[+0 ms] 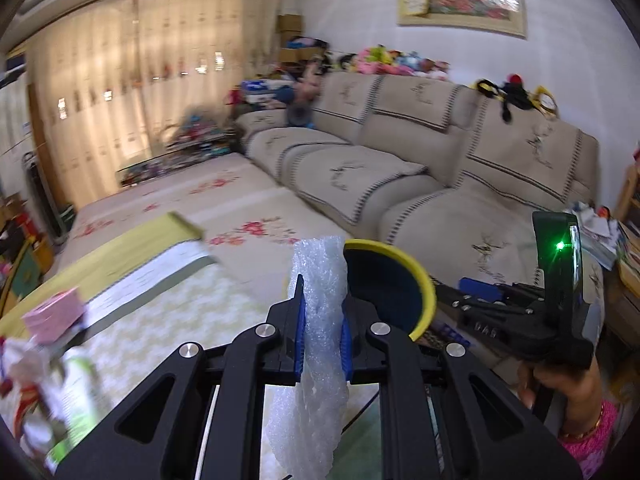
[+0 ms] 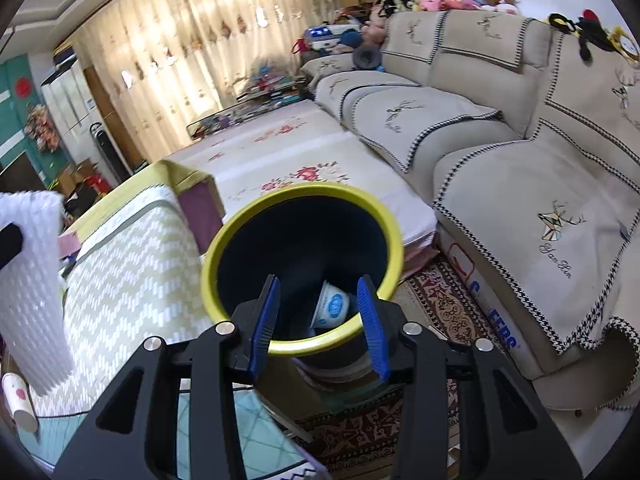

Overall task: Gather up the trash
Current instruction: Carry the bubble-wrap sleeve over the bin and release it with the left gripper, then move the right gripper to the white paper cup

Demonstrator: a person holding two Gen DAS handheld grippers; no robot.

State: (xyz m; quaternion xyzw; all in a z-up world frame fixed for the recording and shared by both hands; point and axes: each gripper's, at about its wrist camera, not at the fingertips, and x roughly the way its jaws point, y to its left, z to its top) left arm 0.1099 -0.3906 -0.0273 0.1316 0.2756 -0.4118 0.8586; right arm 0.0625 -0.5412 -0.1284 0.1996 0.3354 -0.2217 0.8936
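My left gripper (image 1: 320, 300) is shut on a crumpled piece of white bubble wrap (image 1: 316, 264), which sticks up past the blue pads and hangs below them. Just beyond it to the right stands a dark bin with a yellow rim (image 1: 426, 284). In the right wrist view the bin (image 2: 304, 192) is directly ahead, with a white and blue cup (image 2: 334, 304) lying inside. My right gripper (image 2: 319, 280) is open over the bin's near rim with nothing between its pads. The bubble wrap (image 2: 28, 280) shows at the left edge of that view.
A table with a yellow chevron cloth (image 2: 132, 264) lies left of the bin, with a pink box (image 1: 54, 314), packaging (image 1: 48, 396) and a paper cup (image 2: 18, 400) on it. A beige sofa (image 2: 520, 184) fills the right side. A patterned rug (image 2: 440, 304) lies below it.
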